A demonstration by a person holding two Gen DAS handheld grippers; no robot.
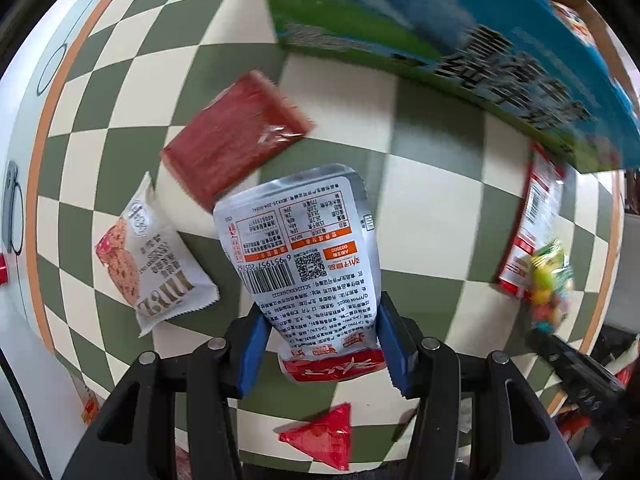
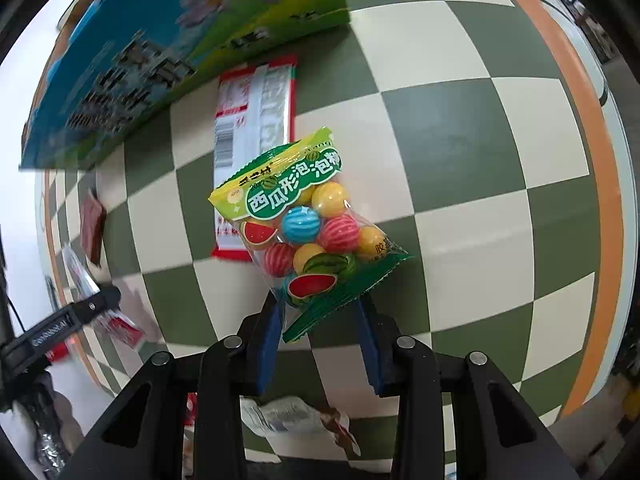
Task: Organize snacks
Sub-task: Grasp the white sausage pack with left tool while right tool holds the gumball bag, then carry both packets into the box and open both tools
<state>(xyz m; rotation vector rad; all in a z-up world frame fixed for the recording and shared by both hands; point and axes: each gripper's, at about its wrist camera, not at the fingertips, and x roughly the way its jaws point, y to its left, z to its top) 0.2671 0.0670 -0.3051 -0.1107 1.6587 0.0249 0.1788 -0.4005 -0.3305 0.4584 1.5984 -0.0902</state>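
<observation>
Gum bag (image 2: 308, 228) reads "西瓜形泡泡糖", pinched in the right hand-held gripper (image 2: 320, 336); the left hand-held gripper (image 1: 324, 344) clamps a silver pouch (image 1: 308, 256), barcode showing.

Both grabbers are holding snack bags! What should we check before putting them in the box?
1. Left gripper shut on silver pouch: ok.
2. Right gripper shut on gumball bag: ok, but only by its edge.
3. Both bags lifted off the tablecloth: ok.
4. Box close by: ok.
5. Box opening free: cannot tell.
6. Red packet and cookie bag left to sort: not ok.
</observation>
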